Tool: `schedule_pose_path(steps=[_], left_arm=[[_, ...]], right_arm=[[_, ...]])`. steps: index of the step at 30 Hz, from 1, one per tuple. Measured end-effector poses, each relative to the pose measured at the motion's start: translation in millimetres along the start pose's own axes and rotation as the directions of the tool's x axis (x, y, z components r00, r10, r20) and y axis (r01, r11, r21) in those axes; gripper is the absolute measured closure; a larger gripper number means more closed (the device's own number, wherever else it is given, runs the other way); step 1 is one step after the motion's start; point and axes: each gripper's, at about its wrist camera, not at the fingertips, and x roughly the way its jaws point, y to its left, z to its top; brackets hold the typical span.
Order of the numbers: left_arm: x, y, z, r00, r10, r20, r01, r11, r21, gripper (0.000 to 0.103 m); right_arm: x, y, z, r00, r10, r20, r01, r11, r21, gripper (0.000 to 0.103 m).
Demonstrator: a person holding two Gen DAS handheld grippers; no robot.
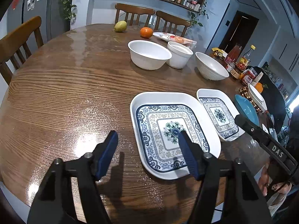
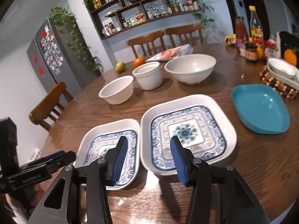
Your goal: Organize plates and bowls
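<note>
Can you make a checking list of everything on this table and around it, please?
Surface: round wooden table, shiny.
Job's things: left patterned plate beside right patterned plate; teal plate to their right; white bowls behind.
Clutter: pear, orange, food packet, sauce bottles.
Grippers: left claw open, empty; right claw open, empty.
Cables: nothing seen.
Surroundings: wooden chairs, wall shelf, fridge.

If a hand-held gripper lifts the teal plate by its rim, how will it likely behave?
The glossy teal oval plate looks rigid, so it probably won't flex. Its smooth sheen suggests a rim grip may slip. Shallow and flat-sitting on the polished wooden table, it would likely slide rather than tip if pushed.
</note>
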Motion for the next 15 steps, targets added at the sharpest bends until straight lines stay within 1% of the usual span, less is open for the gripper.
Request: schedule_pose_path(steps=[5, 10, 15], left_arm=[[5, 1, 0, 1.0, -0.01, -0.023, 0.01, 1.0, -0.004, 0.043], [10, -1, 1, 0.999, -0.038, -0.037, 0.038, 0.999, -0.01, 0.043], [15, -1, -1, 0.998, -0.032, -0.053, 0.032, 0.999, -0.002, 0.043]], right_arm=[[0, 10, -7, 0.998, 0.05, -0.049, -0.051, 0.999, -0.015, 0.053], [5, 18, -15, 0.993, 0.047, -0.111, -0.05, 0.998, -0.029, 0.053], [10, 21, -21, 0.985, 0.067, -0.158, -0.071, 0.997, -0.02, 0.053]])
